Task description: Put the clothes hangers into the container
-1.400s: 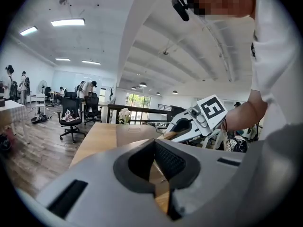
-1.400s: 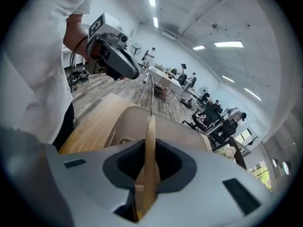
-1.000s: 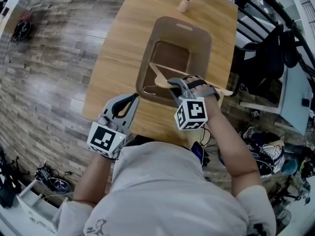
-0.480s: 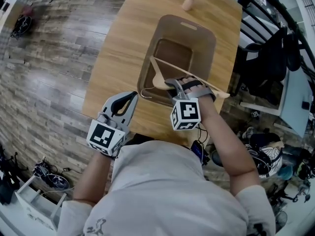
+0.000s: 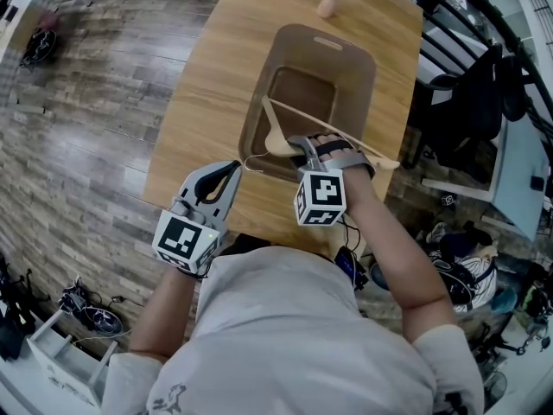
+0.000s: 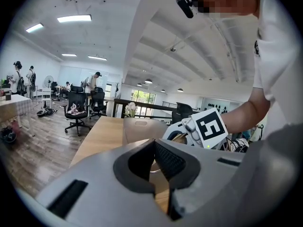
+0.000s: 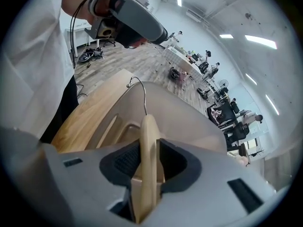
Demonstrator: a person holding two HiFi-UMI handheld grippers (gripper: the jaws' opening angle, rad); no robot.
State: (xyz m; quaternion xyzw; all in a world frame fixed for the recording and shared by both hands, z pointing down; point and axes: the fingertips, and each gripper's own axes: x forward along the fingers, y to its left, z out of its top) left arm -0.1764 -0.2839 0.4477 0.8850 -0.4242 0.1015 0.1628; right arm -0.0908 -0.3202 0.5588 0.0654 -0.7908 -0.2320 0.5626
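A wooden clothes hanger (image 5: 296,118) lies tilted across the brown container (image 5: 363,69), its wire hook (image 5: 251,161) over the near left rim. My right gripper (image 5: 303,146) is at the container's near edge. Its jaws are opening: the hanger (image 7: 147,141) stands edge-on between them with a gap at each pad, above the container (image 7: 189,122). My left gripper (image 5: 230,171) hovers shut and holding nothing over the table's near edge, left of the container. In the left gripper view its shut jaws (image 6: 154,148) face the container (image 6: 142,129).
The container sits on a wooden table (image 5: 212,76) with a small potted plant (image 5: 327,5) at its far end. Black office chairs (image 5: 471,102) and clutter stand right of the table; wood floor lies to the left. The person's torso fills the bottom of the head view.
My right gripper and the hanger have shifted a little left, and the hook has come closer to the container's near left rim. The left gripper has not moved.
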